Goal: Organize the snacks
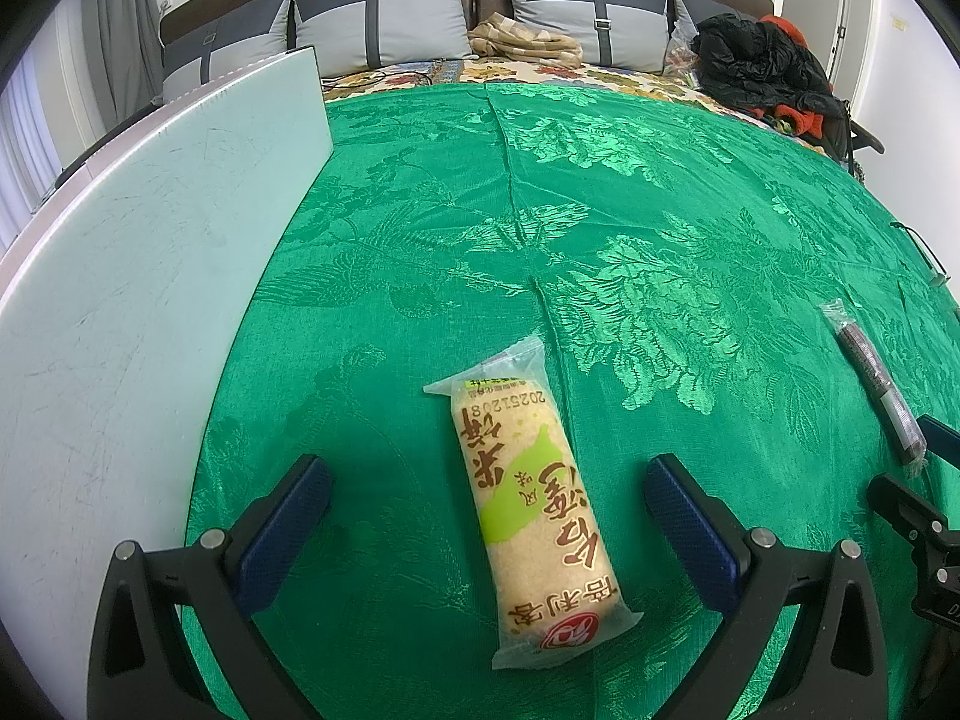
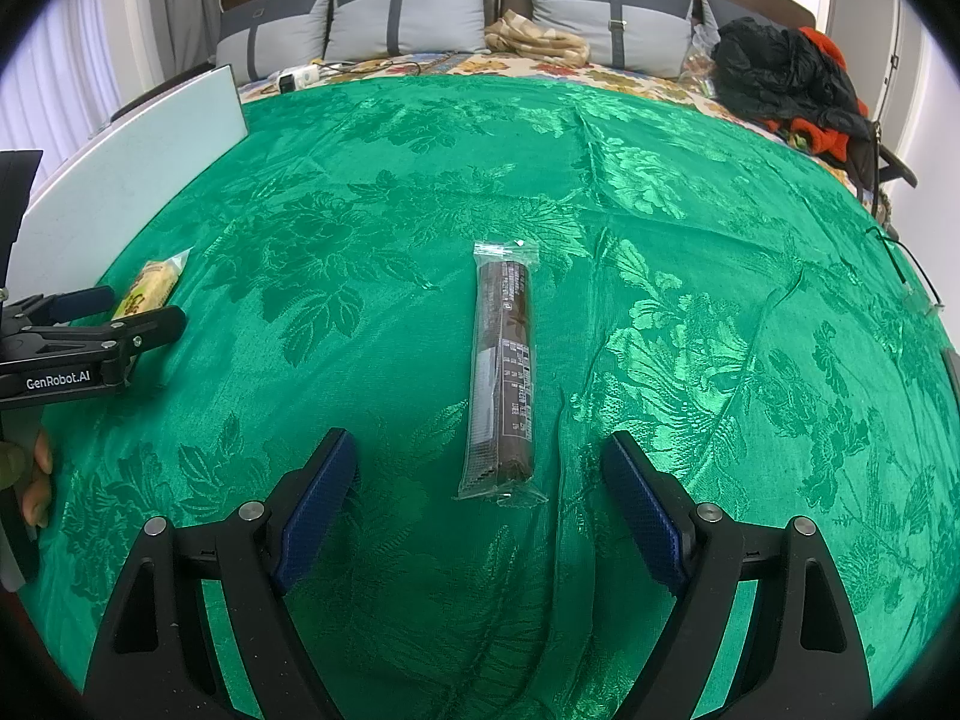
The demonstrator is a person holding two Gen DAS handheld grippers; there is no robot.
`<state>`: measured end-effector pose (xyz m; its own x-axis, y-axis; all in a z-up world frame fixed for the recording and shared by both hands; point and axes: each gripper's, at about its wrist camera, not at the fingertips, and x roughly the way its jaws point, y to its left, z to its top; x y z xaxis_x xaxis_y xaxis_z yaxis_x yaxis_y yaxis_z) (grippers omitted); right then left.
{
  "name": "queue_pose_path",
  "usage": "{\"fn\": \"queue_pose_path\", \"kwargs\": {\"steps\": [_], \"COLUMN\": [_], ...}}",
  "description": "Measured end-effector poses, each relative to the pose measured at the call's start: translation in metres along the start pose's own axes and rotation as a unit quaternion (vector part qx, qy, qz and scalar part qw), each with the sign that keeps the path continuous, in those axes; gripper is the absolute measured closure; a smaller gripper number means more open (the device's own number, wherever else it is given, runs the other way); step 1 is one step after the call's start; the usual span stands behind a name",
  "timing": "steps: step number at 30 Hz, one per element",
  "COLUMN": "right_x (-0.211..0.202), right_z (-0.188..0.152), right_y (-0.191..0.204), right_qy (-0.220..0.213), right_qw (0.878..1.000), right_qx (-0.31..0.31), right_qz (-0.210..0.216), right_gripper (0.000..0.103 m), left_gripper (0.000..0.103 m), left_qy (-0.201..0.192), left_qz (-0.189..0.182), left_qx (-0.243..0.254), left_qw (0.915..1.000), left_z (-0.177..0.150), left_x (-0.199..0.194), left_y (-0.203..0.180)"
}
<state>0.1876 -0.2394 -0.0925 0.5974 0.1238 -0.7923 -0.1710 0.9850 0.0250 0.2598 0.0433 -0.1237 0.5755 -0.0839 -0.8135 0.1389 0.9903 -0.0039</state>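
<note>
On the green cloth, the left gripper and right gripper, jaws apart, each straddled a snack, the rice cracker pack and the brown bar, and would do best closing squarely across mid-length.

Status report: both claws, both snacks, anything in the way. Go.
Left claw open, straddling the rice cracker pack. Right claw open, lined up on the brown snack bar. Both snacks flat on green cloth. Nothing blocking.

Yellow snack partly hidden behind left gripper; brown snack's print too small to read.
</note>
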Motion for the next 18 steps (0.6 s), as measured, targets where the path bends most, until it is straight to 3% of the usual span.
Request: {"fn": "queue_pose_path", "kwargs": {"steps": [18], "right_x": [0.0000], "right_z": [-0.0002], "right_y": [0.0004], "right_qy": [0.000], "right_qw": [1.000], "right_qx": [0.000], "right_qz": [0.000], "right_gripper": [0.016], "left_gripper": [0.000], "left_qy": [0.005], "left_qz": [0.001], "left_qx": [-0.004], "left_qw": [1.0000], "left_z": [-0.0010], "left_x": [-0.0016], "left_y": [-0.0002]}}
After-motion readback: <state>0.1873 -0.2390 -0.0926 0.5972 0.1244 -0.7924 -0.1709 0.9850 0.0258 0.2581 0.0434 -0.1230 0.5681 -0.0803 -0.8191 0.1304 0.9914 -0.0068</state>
